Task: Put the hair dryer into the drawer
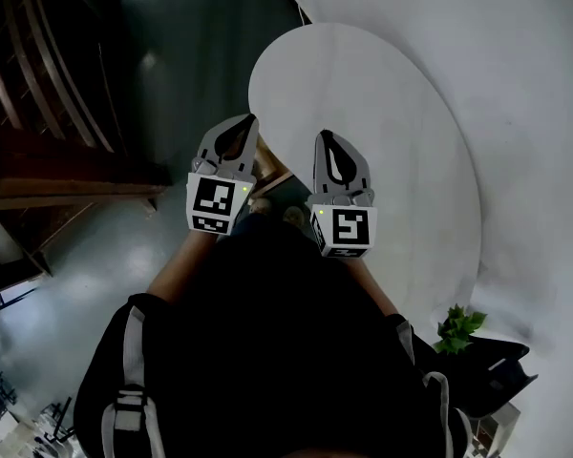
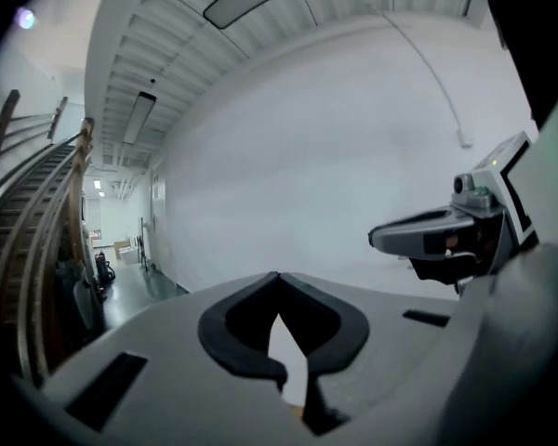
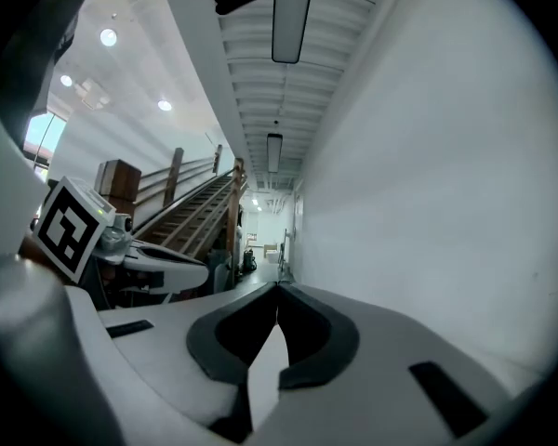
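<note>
No hair dryer and no drawer shows in any view. In the head view my left gripper [image 1: 252, 120] and right gripper [image 1: 325, 135] are held up side by side in front of the person's dark top, each with its marker cube. Both pairs of jaws are shut, tips touching, with nothing between them. The left gripper view has the left gripper [image 2: 277, 275] pointing at a white wall, with the right gripper [image 2: 376, 240] to its right. In the right gripper view the right gripper [image 3: 277, 286] points down a corridor, and the left gripper [image 3: 203, 270] is on its left.
A wooden staircase [image 1: 38, 84] rises on the left, also seen in the right gripper view [image 3: 181, 207]. A white rounded surface [image 1: 382, 113] and white wall [image 2: 335, 156] lie ahead and right. A small green plant [image 1: 456, 327] stands by a dark object [image 1: 497, 370] at lower right. The floor [image 1: 201, 46] is dark and glossy.
</note>
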A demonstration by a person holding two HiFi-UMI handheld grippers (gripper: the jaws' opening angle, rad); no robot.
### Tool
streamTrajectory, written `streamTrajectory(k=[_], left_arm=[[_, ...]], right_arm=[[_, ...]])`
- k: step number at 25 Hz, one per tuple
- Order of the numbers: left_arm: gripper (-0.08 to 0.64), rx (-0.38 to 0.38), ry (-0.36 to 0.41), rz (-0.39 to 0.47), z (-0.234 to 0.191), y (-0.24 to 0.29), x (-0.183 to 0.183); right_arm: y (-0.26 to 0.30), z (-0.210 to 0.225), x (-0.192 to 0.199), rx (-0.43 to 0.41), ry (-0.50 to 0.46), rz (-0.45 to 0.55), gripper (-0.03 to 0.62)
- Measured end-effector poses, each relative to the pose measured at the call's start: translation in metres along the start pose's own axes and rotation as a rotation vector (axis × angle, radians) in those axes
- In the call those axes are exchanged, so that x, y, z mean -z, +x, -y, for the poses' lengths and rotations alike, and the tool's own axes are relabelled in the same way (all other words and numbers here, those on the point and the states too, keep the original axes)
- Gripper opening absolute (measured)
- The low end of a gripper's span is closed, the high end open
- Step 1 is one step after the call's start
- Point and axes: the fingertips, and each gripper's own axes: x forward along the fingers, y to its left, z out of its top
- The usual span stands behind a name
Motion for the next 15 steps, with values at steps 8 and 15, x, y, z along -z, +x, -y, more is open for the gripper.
streamTrajectory(k=[8,15], left_arm=[[0.008,0.0,0.001,0.154,0.014,-0.02,-0.065],[0.008,0.034,-0.01,0.159,0.031,-0.014,-0.066]], right_arm=[[-0.026,0.023,-0.03,0.106,-0.025,0.078,0.023],[-0.035,0.033,-0.03,0.137,-0.016,0.078,0.023]])
